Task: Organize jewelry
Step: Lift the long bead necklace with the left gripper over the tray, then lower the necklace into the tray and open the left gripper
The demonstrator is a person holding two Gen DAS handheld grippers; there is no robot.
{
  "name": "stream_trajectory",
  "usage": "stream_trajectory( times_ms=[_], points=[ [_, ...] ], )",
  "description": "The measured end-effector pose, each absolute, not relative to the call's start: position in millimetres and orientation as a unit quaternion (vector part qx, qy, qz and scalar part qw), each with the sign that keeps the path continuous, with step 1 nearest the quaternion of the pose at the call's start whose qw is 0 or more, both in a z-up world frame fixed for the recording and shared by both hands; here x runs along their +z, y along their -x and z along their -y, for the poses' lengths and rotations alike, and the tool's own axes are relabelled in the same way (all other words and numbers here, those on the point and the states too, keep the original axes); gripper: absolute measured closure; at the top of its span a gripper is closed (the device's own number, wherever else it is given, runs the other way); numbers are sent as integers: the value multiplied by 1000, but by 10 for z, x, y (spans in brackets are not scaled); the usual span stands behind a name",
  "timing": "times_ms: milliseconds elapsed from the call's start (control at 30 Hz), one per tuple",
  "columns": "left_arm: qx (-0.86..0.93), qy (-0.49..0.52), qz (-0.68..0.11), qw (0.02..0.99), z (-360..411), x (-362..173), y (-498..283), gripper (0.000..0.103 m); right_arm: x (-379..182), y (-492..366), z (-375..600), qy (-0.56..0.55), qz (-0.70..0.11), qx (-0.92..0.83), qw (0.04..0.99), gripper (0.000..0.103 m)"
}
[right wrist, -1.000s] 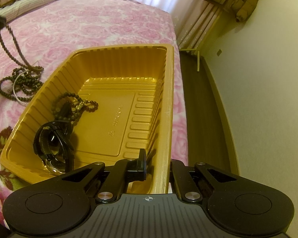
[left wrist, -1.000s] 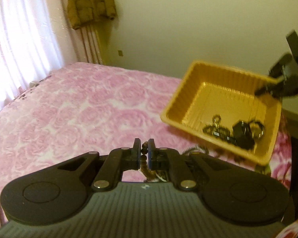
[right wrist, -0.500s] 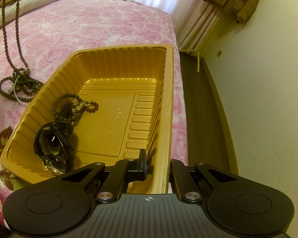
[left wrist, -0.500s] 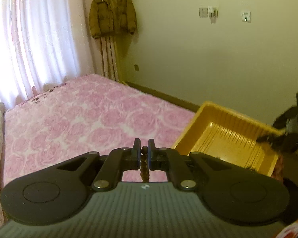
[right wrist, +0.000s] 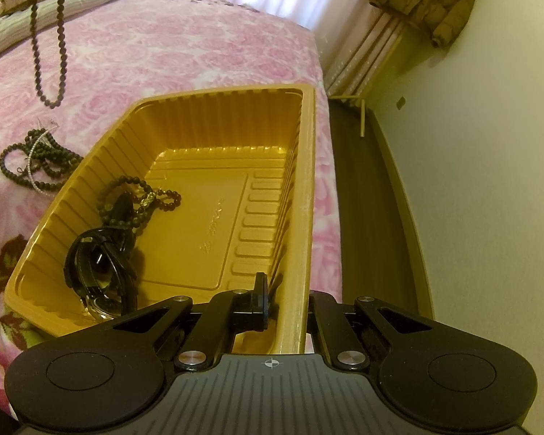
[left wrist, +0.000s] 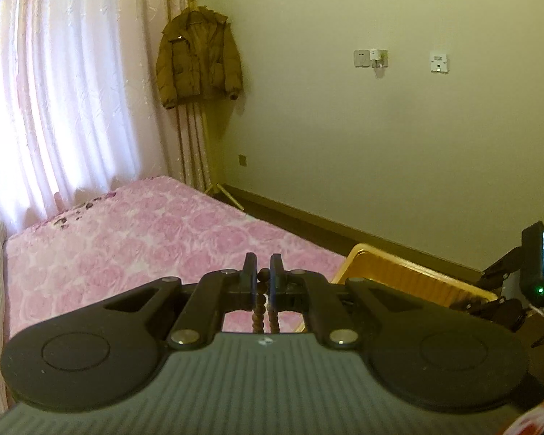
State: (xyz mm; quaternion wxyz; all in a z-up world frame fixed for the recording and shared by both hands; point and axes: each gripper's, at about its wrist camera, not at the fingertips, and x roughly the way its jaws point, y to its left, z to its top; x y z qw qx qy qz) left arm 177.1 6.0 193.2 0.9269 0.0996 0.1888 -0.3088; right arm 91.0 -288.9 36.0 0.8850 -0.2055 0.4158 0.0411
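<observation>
My left gripper is shut on a brown bead necklace, which hangs below the fingers. In the right wrist view the same necklace dangles as a long loop above the bed, left of the tray. My right gripper is shut on the near right rim of the yellow plastic tray. The tray holds a dark bead bracelet and a black watch. A tangle of dark beads and a thin silver chain lies on the bed beside the tray's left wall.
The pink rose-patterned bed carries everything. A striped pillow lies at its head. A brown jacket hangs on a stand by the curtains. The dark floor runs along the bed's right edge. The tray's corner shows in the left wrist view.
My left gripper has risen with the necklace, lifting it clear of the tangle on the bed until it hangs free. The right gripper and tray have stayed still.
</observation>
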Motion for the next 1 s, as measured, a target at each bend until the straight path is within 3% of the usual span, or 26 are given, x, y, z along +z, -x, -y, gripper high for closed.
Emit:
stream_trajectory(
  times_ms=[500, 1000],
  points=[
    [-384, -119, -186, 897, 747, 1963, -1754, 97, 352, -911, 2898, 205, -417, 41, 885, 98],
    [-409, -140, -276, 858, 1579, 1122, -2023, 97, 326, -926, 2923, 199, -418, 42, 885, 98]
  ],
)
